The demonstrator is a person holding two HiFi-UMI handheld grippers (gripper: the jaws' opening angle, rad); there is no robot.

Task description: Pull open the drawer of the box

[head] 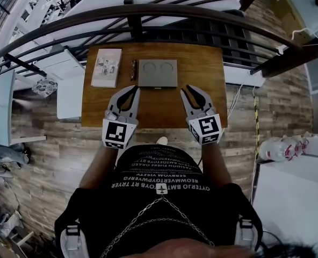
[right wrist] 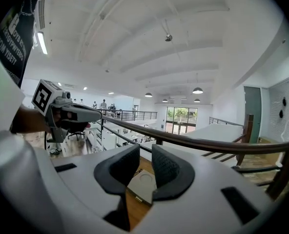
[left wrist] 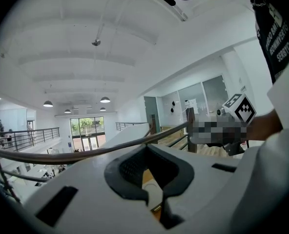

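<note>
A flat grey box [head: 157,72] with two round marks on its lid lies at the far middle of the wooden table [head: 207,63]. Its near face points at me, and the drawer looks closed. My left gripper [head: 135,90] hovers just short of the box's near left corner, its curved pads meeting at the tips with nothing between them. My right gripper [head: 188,90] hovers off the near right corner with its jaws apart and empty. In the left gripper view the box [left wrist: 153,191] shows through the ring of the left gripper [left wrist: 147,147]. The right gripper [right wrist: 145,152] frames the box [right wrist: 142,182].
A booklet [head: 106,67] lies left of the box, with a small dark object [head: 132,69] between them. A curved railing [head: 148,12] runs right behind the table. A white desk [head: 70,93] stands at the table's left side. I stand at the table's near edge.
</note>
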